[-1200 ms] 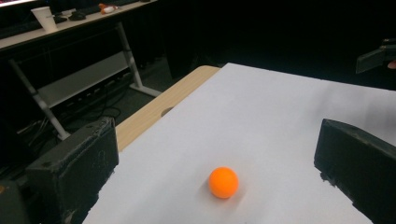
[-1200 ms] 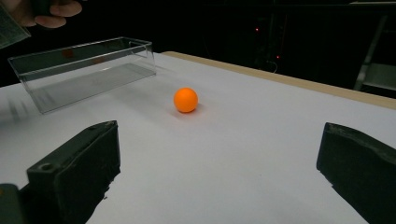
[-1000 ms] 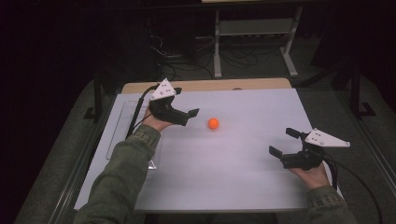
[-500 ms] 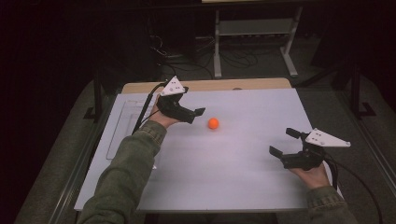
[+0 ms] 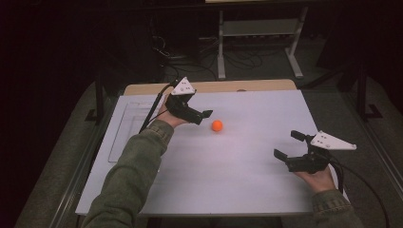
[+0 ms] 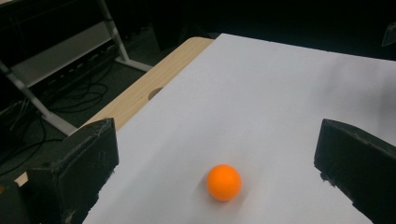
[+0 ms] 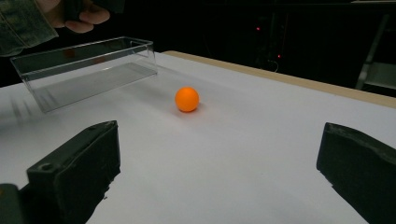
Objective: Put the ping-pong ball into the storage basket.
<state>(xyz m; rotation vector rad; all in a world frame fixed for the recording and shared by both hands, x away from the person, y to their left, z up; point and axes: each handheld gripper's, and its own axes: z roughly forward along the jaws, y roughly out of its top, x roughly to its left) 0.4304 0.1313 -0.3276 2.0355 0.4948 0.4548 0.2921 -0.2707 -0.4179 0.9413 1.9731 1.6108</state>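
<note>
Pointing at orange ball (image 5: 217, 125), left claw (image 5: 205, 115) spread; right claw (image 5: 288, 145) spread, well apart; clear tray (image 7: 84, 70) faint.

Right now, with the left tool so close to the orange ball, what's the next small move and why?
Probably ease the left tool forward and down until its open jaws straddle the orange ball, then close. The ball sits free on the white sheet, just ahead of and between the jaws, untouched. The right tool is open too, but farther away.
</note>
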